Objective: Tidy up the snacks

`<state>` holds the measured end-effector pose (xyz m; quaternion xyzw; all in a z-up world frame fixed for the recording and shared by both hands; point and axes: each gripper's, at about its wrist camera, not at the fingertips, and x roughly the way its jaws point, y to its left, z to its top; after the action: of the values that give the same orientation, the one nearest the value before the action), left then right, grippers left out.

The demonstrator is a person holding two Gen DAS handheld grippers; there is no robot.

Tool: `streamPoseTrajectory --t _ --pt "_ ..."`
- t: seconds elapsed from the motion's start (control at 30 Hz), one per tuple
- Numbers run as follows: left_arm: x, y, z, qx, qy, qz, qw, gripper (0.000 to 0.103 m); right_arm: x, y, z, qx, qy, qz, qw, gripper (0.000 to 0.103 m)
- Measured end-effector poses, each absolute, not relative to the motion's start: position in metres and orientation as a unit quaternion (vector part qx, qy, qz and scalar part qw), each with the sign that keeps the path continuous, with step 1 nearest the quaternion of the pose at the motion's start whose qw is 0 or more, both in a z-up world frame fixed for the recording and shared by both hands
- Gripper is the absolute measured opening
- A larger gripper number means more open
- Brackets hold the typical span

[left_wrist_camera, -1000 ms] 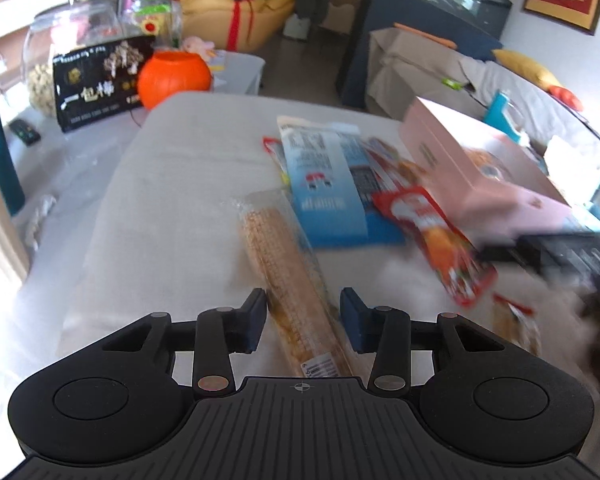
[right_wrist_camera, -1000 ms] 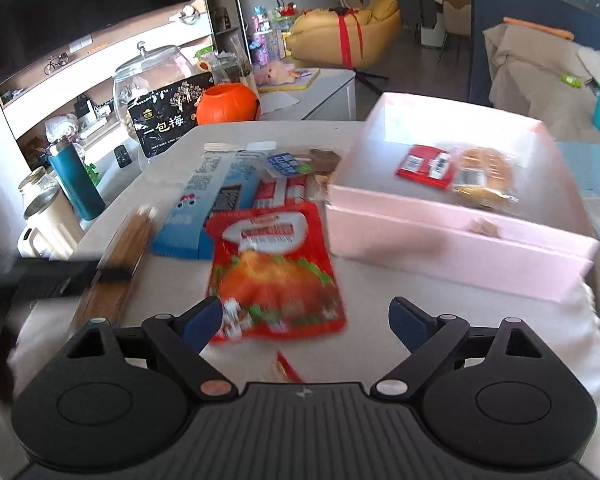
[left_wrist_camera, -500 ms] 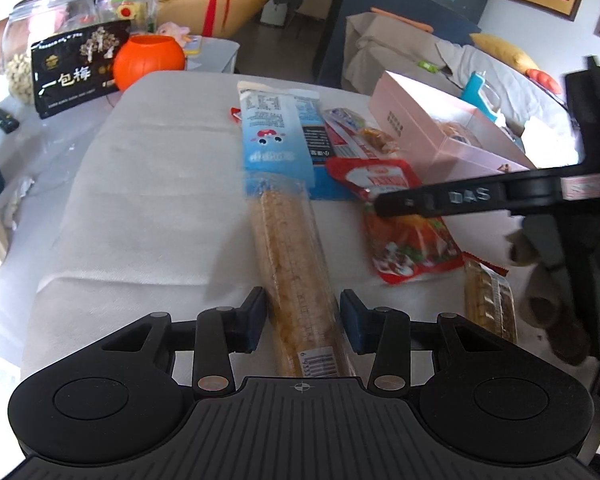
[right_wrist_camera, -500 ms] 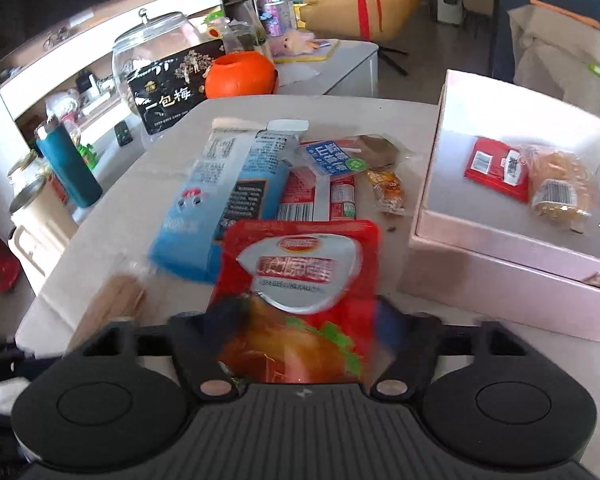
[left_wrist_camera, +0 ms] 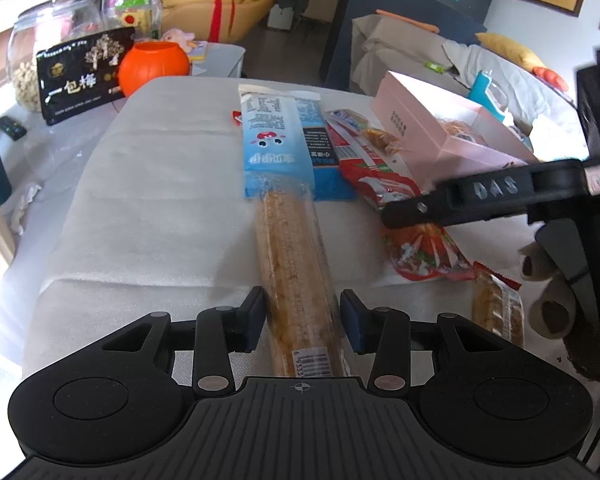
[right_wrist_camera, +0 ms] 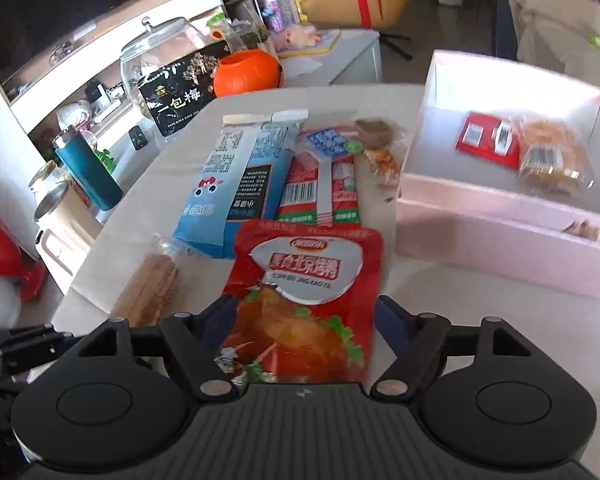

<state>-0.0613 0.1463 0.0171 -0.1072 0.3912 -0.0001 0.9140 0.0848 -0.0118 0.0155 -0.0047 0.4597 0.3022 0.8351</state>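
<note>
My left gripper [left_wrist_camera: 302, 308] is shut on a long clear pack of tan crackers [left_wrist_camera: 292, 248], whose far end reaches the blue snack bags [left_wrist_camera: 276, 140]; the same cracker pack [right_wrist_camera: 152, 288] shows in the right wrist view. A red pouch [right_wrist_camera: 308, 280] lies flat on the white cloth between the jaws of my right gripper [right_wrist_camera: 306, 312], which are opening; its pads stand at the pouch's edges without pinching it. From the left wrist view, a right finger [left_wrist_camera: 480, 196] hangs over that red pouch [left_wrist_camera: 420, 240]. The pink box [right_wrist_camera: 500, 224] stands to the right, open.
Inside the box lie a red packet [right_wrist_camera: 488, 140] and a wrapped bun [right_wrist_camera: 552, 160]. A red sausage pack [right_wrist_camera: 320, 184] and small sweets sit beyond the pouch. A small biscuit pack [left_wrist_camera: 496, 312] lies near the right hand. An orange bowl [left_wrist_camera: 154, 64], black bag [left_wrist_camera: 84, 76] and teal bottle [right_wrist_camera: 88, 176] stand off the cloth.
The right gripper came in over the red pouch, narrowed on it, then widened again. The left gripper kept its hold and straightened the cracker pack toward the blue bags.
</note>
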Motion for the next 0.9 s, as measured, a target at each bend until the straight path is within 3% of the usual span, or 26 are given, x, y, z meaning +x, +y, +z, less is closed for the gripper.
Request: streamPoseTrajectory --t 0.3,0.47,0.53,0.6,0.7,0.9 --pt "-0.062 0.143 0.016 -0.095 0.389 0.002 0.916 0.046 0.097 0.022 0.007 -0.023 0.461 0.262 0.847 0.097" --pt "-0.063 0.143 0.016 -0.094 0.387 0.001 0.917 0.046 0.092 0.034 0.004 -0.071 0.445 0.262 0.854 0.099" --pt "-0.063 0.143 0.016 -0.095 0.386 0.001 0.918 0.046 0.090 0.032 0.005 -0.073 0.440 0.261 0.856 0.096" --pt "-0.063 0.144 0.016 -0.095 0.385 0.000 0.918 0.046 0.087 0.028 0.009 -0.073 0.431 0.268 0.858 0.078" --pt "-0.063 0.144 0.015 -0.095 0.385 0.000 0.918 0.046 0.081 0.022 0.018 -0.073 0.425 0.284 0.856 0.061" --pt "-0.063 0.147 0.020 -0.103 0.391 -0.001 0.915 0.046 0.059 0.004 0.023 -0.086 0.411 0.302 0.856 0.050"
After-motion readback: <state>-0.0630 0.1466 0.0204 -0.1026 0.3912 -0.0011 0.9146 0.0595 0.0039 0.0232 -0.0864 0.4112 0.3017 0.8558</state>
